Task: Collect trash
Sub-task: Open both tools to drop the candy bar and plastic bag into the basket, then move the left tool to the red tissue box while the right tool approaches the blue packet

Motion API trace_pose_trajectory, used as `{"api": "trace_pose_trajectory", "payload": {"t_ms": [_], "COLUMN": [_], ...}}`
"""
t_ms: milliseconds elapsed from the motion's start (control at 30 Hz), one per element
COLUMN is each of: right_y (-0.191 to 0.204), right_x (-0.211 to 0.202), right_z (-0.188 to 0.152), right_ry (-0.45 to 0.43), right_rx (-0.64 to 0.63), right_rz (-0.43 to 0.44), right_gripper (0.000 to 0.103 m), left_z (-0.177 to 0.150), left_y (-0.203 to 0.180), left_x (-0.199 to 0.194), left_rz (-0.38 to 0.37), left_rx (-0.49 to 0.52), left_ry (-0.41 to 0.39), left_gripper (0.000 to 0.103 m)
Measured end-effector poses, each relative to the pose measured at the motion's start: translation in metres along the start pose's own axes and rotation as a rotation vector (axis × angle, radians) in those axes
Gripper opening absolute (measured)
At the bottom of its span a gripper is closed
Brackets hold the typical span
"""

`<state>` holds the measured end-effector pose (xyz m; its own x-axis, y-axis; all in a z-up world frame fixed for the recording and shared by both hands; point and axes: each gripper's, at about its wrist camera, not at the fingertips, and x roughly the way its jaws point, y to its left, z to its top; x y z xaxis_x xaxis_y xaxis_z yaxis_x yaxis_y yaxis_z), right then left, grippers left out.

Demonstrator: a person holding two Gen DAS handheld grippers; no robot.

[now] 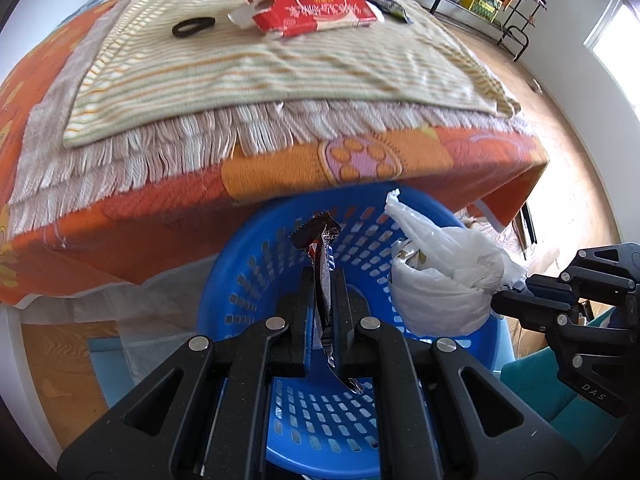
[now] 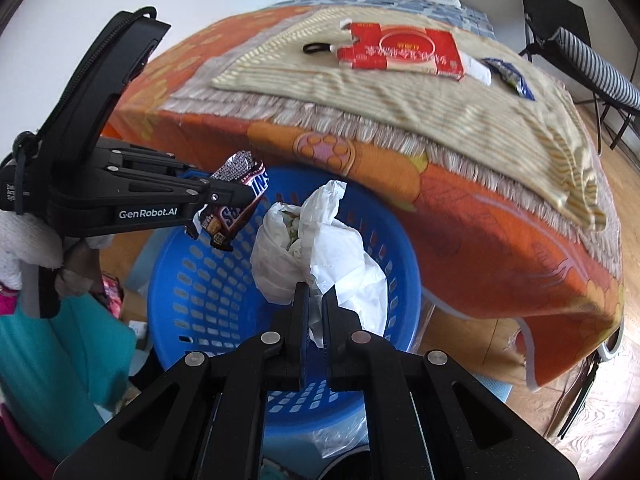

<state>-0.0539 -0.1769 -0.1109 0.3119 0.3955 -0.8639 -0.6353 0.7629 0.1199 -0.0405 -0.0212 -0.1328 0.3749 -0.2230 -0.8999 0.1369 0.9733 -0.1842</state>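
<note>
My left gripper (image 1: 325,280) is shut on a brown Snickers wrapper (image 1: 318,236) and holds it above the blue perforated basket (image 1: 240,280). From the right wrist view the left gripper (image 2: 240,196) with the wrapper (image 2: 234,210) hangs over the basket's left rim (image 2: 168,280). My right gripper (image 2: 315,300) is shut on a white plastic bag (image 2: 336,264) stuffed with trash, held over the basket; the bag also shows in the left wrist view (image 1: 436,280). A torn red carton (image 1: 312,4), a black ring (image 1: 193,26) and a blue snack packet (image 2: 510,74) lie on the bed.
The bed has an orange cover (image 1: 360,160) and a striped fringed towel (image 1: 260,76), overhanging the basket's far side. A teal cloth (image 2: 60,352) lies left of the basket. A folding chair (image 2: 580,48) stands at the back right on the wooden floor.
</note>
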Motion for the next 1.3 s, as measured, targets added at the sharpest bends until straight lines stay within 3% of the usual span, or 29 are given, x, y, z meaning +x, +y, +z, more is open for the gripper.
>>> {"api": "trace_pose_trajectory", "payload": {"t_ms": [367, 433, 533, 600, 633, 667, 733, 800, 933, 1067, 1300], "right_y": [-0.006, -0.007, -0.008, -0.009, -0.010, -0.010, -0.010, -0.011, -0.013, -0.016, -0.026], "right_x": [0.019, 0.022, 0.024, 0.025, 0.025, 0.024, 0.024, 0.025, 0.026, 0.026, 0.022], "right_z": [-0.007, -0.007, -0.008, -0.008, -0.008, -0.008, -0.007, -0.006, -0.005, -0.004, 0.008], "right_ry": [0.071, 0.083, 0.096, 0.099, 0.098, 0.094, 0.089, 0.092, 0.099, 0.092, 0.067], "right_rx": [0.041, 0.044, 0.052, 0.056, 0.057, 0.058, 0.059, 0.059, 0.067, 0.075, 0.098], "right_rz": [0.021, 0.014, 0.013, 0.010, 0.009, 0.009, 0.005, -0.002, -0.012, -0.023, -0.039], "right_gripper": [0.004, 0.008, 0.015, 0.026, 0.037, 0.042, 0.042, 0.042, 0.043, 0.059, 0.059], "left_z": [-0.004, -0.003, -0.002, -0.002, -0.001, -0.001, 0.000, 0.000, 0.000, 0.003, 0.016], "left_y": [0.001, 0.002, 0.001, 0.001, 0.000, 0.000, -0.001, 0.000, 0.003, 0.007, 0.011], "left_x": [0.015, 0.018, 0.021, 0.020, 0.022, 0.022, 0.025, 0.026, 0.025, 0.019, 0.006], "left_rz": [0.006, 0.010, 0.015, 0.021, 0.023, 0.025, 0.028, 0.028, 0.024, 0.018, -0.004], "left_rx": [0.000, -0.002, -0.004, -0.005, -0.005, -0.008, -0.014, -0.021, -0.026, -0.039, -0.057], "left_ry": [0.047, 0.056, 0.060, 0.053, 0.052, 0.054, 0.061, 0.063, 0.059, 0.051, 0.018], "left_gripper": [0.005, 0.007, 0.032, 0.044, 0.044, 0.044, 0.046, 0.055, 0.056, 0.062, 0.064]}}
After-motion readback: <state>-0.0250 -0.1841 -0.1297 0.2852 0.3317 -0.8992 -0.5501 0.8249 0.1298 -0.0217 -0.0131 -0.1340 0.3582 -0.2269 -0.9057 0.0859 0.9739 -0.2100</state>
